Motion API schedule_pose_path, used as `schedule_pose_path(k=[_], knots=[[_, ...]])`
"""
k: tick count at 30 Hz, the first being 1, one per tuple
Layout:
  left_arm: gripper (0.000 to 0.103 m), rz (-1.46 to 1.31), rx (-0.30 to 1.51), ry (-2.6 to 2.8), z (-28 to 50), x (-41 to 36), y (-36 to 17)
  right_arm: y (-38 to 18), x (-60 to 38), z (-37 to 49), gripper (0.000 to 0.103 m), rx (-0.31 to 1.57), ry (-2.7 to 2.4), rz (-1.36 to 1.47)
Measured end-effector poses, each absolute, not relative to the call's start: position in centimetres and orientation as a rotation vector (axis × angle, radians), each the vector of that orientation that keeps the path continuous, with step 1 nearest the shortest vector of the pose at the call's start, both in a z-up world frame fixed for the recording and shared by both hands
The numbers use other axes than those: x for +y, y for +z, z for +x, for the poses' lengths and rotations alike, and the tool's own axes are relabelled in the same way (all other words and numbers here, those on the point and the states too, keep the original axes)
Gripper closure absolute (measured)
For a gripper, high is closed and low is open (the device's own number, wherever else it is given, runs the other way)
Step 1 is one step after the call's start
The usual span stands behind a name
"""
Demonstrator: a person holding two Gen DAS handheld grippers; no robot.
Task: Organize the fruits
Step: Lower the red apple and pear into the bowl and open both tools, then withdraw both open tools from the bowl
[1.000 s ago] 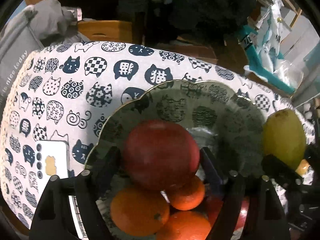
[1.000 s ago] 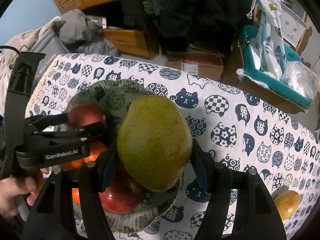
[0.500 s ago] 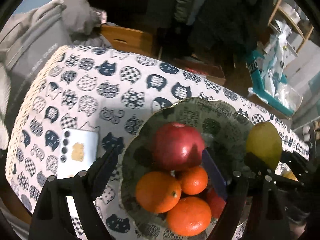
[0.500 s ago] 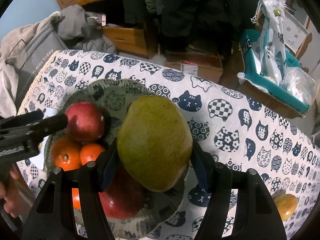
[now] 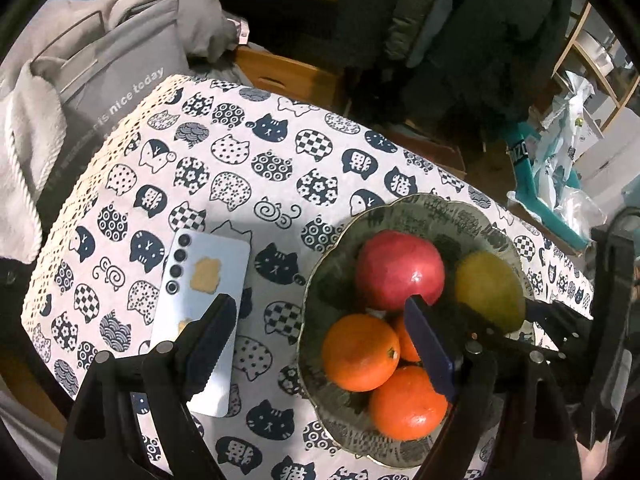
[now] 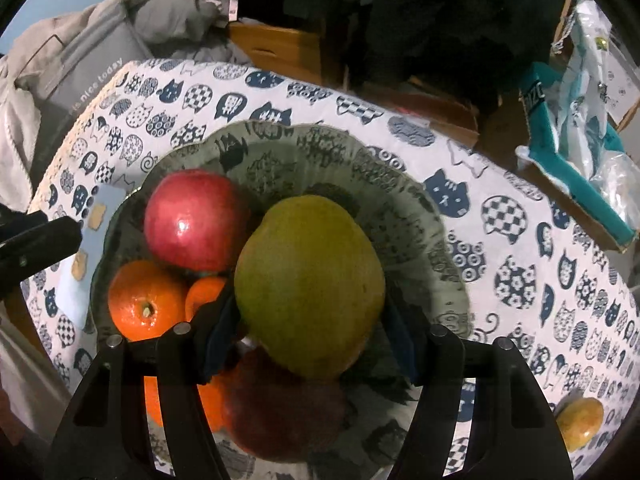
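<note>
While mango (image 6: 310, 284) clamped, bowl (image 6: 404, 184) rim near.

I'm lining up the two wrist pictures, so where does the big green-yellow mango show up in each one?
Left wrist: the big green-yellow mango sits right of centre, over the patterned grey bowl, behind this gripper's right finger.
Right wrist: the mango fills the centre, clamped in the right gripper.
Shared landmark: the shiny red apple just left of it.
</note>
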State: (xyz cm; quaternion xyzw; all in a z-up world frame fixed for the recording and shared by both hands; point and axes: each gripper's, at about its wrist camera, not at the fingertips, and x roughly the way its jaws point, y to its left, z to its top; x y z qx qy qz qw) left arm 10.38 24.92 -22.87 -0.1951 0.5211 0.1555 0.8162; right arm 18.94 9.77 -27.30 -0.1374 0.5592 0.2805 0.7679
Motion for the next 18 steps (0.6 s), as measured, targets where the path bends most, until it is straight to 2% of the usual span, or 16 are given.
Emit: schedule_pose_path(k=[5,9,18], knots=[[0.016,-0.423,1.115,0.337,9.9,25.3,-23.0,-28.2,10.3,19.0,0.035,1.247,0.607,-0.299],[0.016,-0.434,1.112,0.342,9.7,25.6,-22.9,-27.0,10.6,19.0,0.031,1.214,0.619,-0.296],[0.016,-0.426,1.074,0.314,9.4,24.7,-20.7,-22.8,9.0,19.0,0.031,1.141,0.613,-0.228]])
